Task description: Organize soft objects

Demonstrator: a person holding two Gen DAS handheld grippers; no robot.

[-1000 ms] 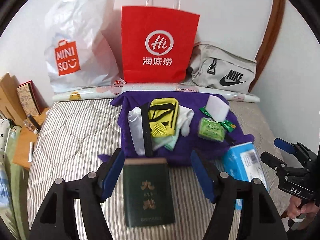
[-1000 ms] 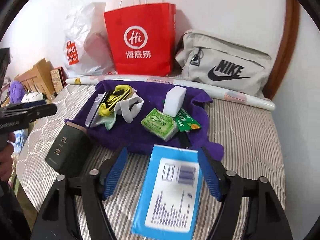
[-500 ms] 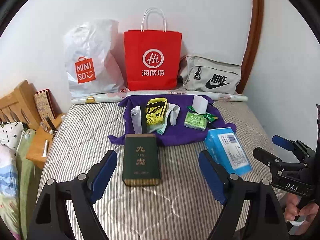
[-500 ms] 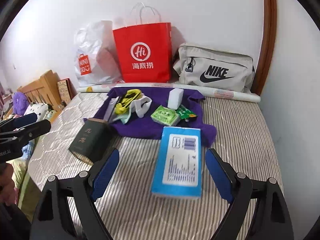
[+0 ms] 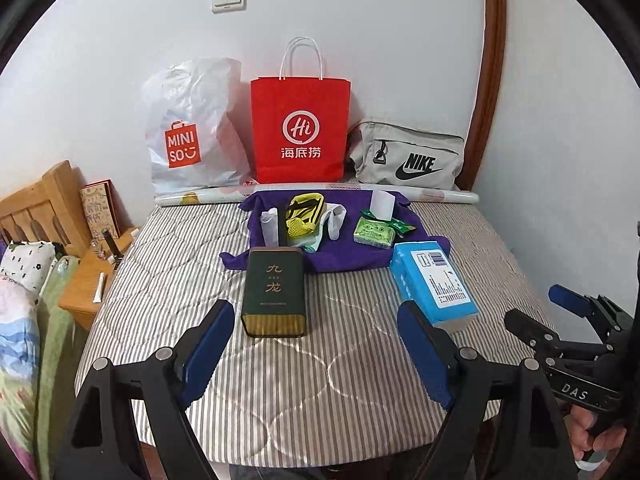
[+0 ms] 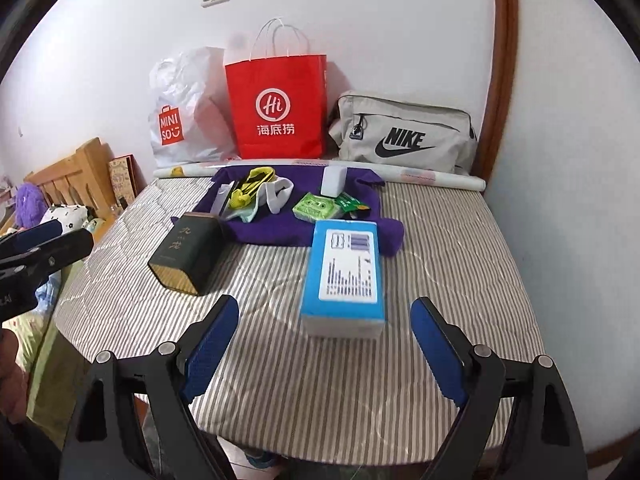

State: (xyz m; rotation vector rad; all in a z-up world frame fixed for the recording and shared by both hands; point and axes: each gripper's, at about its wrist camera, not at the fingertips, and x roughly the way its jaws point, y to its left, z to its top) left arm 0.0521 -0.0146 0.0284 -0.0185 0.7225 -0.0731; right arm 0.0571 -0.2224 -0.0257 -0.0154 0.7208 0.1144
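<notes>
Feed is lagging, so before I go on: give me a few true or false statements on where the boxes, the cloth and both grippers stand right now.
1. The dark green box lies on the striped mattress, with no pad touching it. True.
2. The right gripper is shut on the blue box. False: its jaws stand open and empty, short of the box.
3. The purple cloth carries the yellow pouch. True.
4. The left gripper holds the cloth. False: it is open and empty.

Striped bed [image 5: 320,380] carries purple cloth [image 5: 344,256], green tin [image 5: 274,292], blue pack [image 5: 434,284].
</notes>
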